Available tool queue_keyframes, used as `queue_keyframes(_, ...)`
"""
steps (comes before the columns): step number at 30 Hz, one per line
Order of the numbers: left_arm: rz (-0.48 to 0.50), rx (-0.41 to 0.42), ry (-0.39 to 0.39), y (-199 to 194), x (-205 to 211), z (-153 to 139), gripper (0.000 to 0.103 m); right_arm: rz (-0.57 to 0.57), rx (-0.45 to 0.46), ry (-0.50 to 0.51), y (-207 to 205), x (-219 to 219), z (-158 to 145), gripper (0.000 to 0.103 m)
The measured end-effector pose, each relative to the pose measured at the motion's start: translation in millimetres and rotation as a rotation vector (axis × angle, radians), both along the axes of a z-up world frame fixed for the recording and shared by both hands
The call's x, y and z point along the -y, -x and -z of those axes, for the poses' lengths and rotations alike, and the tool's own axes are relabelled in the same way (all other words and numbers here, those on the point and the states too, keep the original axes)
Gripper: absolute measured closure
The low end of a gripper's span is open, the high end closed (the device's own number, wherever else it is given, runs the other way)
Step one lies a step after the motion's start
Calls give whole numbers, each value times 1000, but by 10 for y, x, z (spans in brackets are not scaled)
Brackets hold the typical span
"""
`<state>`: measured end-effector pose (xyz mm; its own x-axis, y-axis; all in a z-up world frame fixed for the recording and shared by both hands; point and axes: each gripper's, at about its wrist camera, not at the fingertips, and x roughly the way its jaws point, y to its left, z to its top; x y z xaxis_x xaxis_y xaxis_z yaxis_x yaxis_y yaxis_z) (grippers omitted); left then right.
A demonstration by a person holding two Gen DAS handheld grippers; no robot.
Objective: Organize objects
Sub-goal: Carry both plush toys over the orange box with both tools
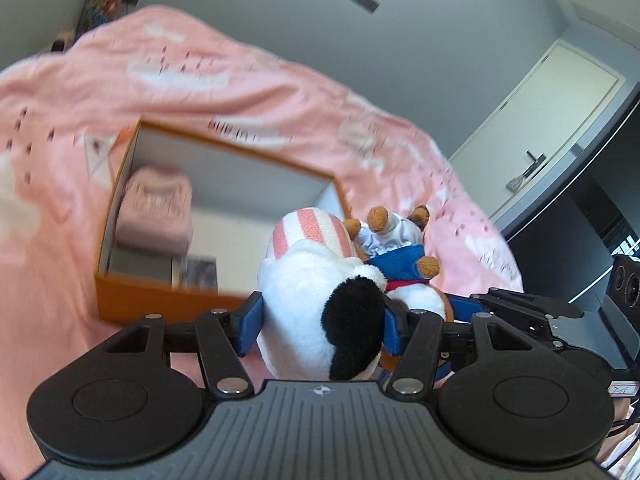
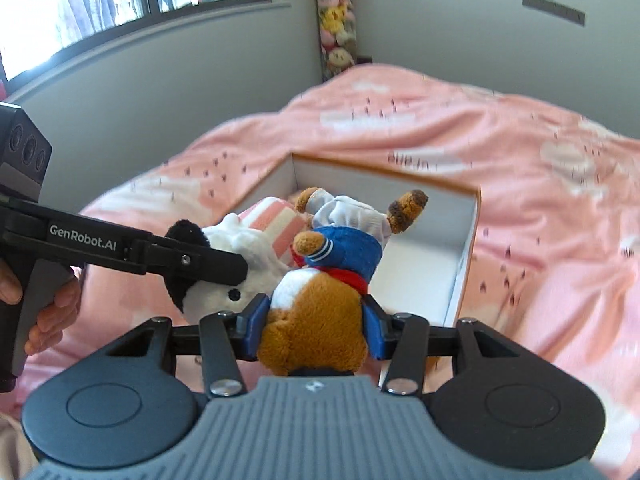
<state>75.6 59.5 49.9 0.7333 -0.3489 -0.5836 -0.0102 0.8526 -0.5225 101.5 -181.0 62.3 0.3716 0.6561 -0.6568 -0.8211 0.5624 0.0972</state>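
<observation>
My left gripper [image 1: 322, 322] is shut on a white plush dog [image 1: 316, 292] with a black ear and pink-striped body, its blue pads pressing both sides. My right gripper [image 2: 316, 330] is shut on a brown plush fox [image 2: 320, 300] in a blue sailor top and white trousers, held head-first with its legs up. Both toys hang side by side just in front of an open orange box [image 1: 160, 300] with a white inside. A pink folded item [image 1: 156, 212] lies in the box's far left corner. The white dog [image 2: 224, 280] and the left gripper's arm [image 2: 168, 254] show in the right wrist view.
The box [image 2: 466, 264] sits on a bed with a pink patterned cover [image 2: 500, 152]. A column of plush toys [image 2: 336, 20] stands in the room's corner under a window [image 2: 120, 0]. A dark desk or monitor [image 1: 580, 216] lies to the right of the bed.
</observation>
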Motion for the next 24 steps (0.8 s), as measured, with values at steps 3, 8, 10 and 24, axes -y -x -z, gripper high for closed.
queue_keyframes(3, -7, 35, -21, -91, -6, -90, 37, 0, 19, -32, -144, -48, -128, 52)
queue_keyframes(8, -26, 60, -26, -319, -41, -105, 37, 28, 9, -69, -405, -137, -198, 52)
queue_keyframes(10, -35, 57, -19, -426, -58, -66, 37, 40, 6, -78, -498, -182, -191, 52)
queue_keyframes(24, -49, -27, -3, -1055, -155, 367, 37, 99, -39, -51, -1104, -499, 231, 52)
